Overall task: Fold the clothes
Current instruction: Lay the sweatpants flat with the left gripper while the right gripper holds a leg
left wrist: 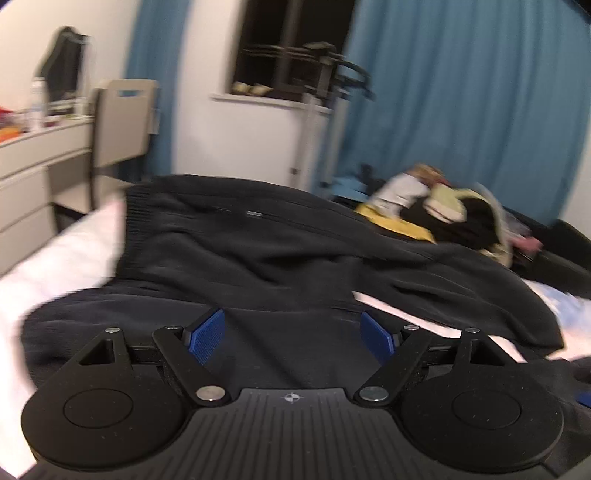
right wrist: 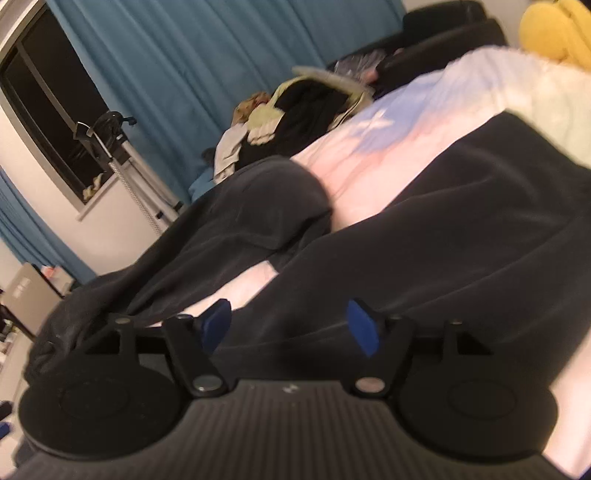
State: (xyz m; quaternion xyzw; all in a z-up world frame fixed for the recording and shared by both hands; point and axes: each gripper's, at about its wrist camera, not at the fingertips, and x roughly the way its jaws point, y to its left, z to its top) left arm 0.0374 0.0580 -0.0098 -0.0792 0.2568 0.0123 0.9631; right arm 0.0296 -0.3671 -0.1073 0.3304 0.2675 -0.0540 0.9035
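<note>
- Left wrist view: the left gripper [left wrist: 291, 334] has its jaws spread wide, and nothing sits between the blue pads [left wrist: 206, 334]; they hang just above dark cloth.
- The black garment [left wrist: 258, 251] lies spread over the bed [left wrist: 62, 251], with its ribbed hem toward the bed's far-left edge and a small zipper pull on its upper surface.
- Beyond the garment, toward the bed's far-right side, sits a pile of clothes [left wrist: 443, 210] in yellow, pale and black.
- Behind the bed hang blue curtains [left wrist: 461, 103] on both sides of a dark window [left wrist: 291, 44]; a white chest of drawers [left wrist: 33, 173] and a chair [left wrist: 123, 118] stand off the bed's left edge.
- Right wrist view, tilted and blurred: the right gripper [right wrist: 290, 326] is also wide apart and empty, its blue pads [right wrist: 362, 326] clear of the fabric.
- The black garment [right wrist: 424, 236] runs across the pale pink bed [right wrist: 369, 177] in two dark folds, with bare sheet between them.
- The pile of clothes [right wrist: 303, 114] lies at the bed's far edge, against the blue curtains [right wrist: 192, 62].
- A yellow soft object [right wrist: 557, 29] sits at the bed's upper-right corner.
</note>
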